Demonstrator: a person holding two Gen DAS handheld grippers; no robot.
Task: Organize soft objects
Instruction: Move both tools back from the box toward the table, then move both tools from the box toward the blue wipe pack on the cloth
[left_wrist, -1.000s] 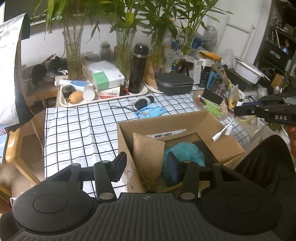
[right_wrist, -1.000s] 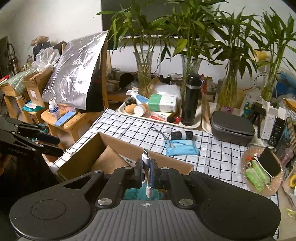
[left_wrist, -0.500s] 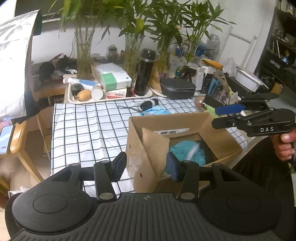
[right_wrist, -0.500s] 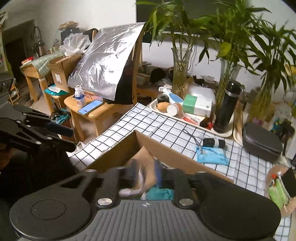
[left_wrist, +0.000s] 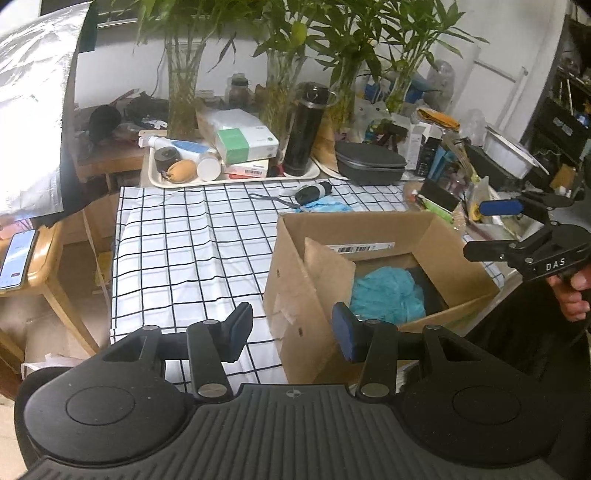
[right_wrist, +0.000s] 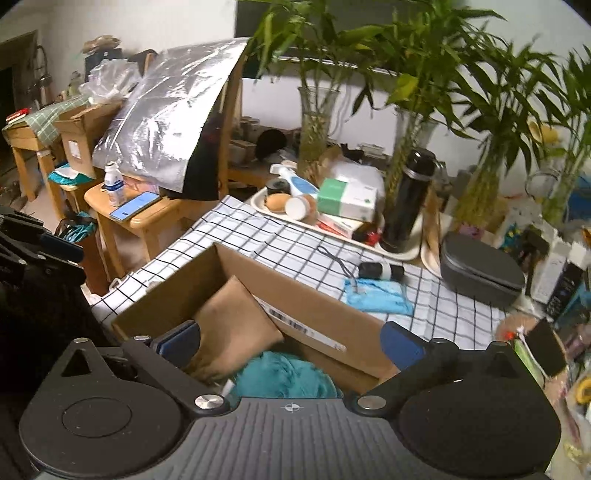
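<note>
An open cardboard box (left_wrist: 388, 232) stands on the checked tablecloth (left_wrist: 192, 251). Inside lies a fluffy teal soft thing (left_wrist: 384, 291), also in the right wrist view (right_wrist: 280, 376), with a bit of white cable (right_wrist: 227, 387) beside it. A blue cloth (right_wrist: 376, 295) and a black rolled pouch (right_wrist: 380, 271) lie on the table behind the box. My left gripper (left_wrist: 291, 332) is open and empty at the box's near left corner. My right gripper (right_wrist: 288, 347) is open and empty above the box; it shows at the right edge of the left wrist view (left_wrist: 517, 229).
A tray (left_wrist: 236, 177) with a black flask (left_wrist: 304, 129), boxes and tubes stands at the back, next to a grey case (left_wrist: 369, 168) and vases of bamboo (right_wrist: 317, 122). A wooden stool with a phone (right_wrist: 135, 210) stands left of the table. Clutter fills the right side.
My right gripper held a white cable adapter a second ago; its fingers have opened wide and the cable now lies in the box. Both grippers have drawn back and up a little.
</note>
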